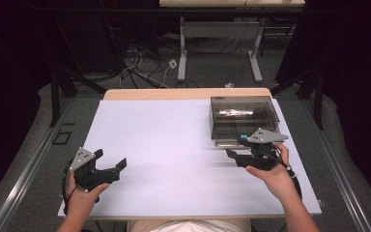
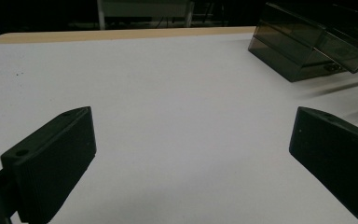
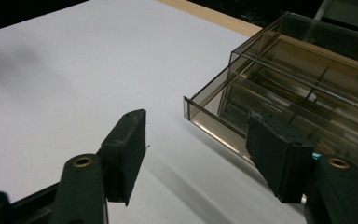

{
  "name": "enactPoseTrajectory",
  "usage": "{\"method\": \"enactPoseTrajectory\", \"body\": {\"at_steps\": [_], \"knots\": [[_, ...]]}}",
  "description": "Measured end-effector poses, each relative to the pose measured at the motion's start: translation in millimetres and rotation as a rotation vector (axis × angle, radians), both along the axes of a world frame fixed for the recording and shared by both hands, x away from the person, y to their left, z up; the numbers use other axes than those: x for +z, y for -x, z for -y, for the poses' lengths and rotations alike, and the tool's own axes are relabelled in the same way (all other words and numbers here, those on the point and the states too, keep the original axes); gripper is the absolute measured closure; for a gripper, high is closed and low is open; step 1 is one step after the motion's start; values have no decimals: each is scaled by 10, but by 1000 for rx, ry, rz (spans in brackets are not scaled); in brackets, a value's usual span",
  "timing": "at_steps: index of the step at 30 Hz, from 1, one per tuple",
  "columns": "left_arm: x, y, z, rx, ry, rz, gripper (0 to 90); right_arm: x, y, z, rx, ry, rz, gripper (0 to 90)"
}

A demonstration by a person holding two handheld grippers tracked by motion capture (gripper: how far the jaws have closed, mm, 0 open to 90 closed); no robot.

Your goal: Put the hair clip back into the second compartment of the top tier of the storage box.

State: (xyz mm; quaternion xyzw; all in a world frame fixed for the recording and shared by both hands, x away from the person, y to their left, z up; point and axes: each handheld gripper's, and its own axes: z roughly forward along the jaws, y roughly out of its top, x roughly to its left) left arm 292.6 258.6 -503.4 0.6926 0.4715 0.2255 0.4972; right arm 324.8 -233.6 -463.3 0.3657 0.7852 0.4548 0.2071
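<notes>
A smoky see-through plastic box [image 1: 241, 116] stands at the table's back right, something shiny inside it. Its drawer [image 3: 214, 119] sticks out a little at the front. My right gripper [image 1: 234, 155] hovers just before that drawer, open; in the right gripper view the gripper [image 3: 198, 128] has the drawer's corner showing between its two jaws, with nothing gripped. My left gripper [image 1: 111, 158] is held at the front left over bare table, open and empty. In the left gripper view the gripper [image 2: 191, 123] has its jaws wide apart, the box [image 2: 303, 51] far off at upper right.
The white table top [image 1: 174, 145] has a wooden strip along its far edge [image 1: 183, 94]. Beyond it lie floor cables [image 1: 140, 67] and the legs of another desk [image 1: 222, 53]. A person's hands and forearms come in at the bottom.
</notes>
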Motion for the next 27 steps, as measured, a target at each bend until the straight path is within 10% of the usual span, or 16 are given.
{"method": "enactPoseTrajectory", "body": {"at_steps": [27], "knots": [[-11, -7, 28, -4, -4, -2, 2, -430, 384, 416, -181, -36, -19, 162]]}}
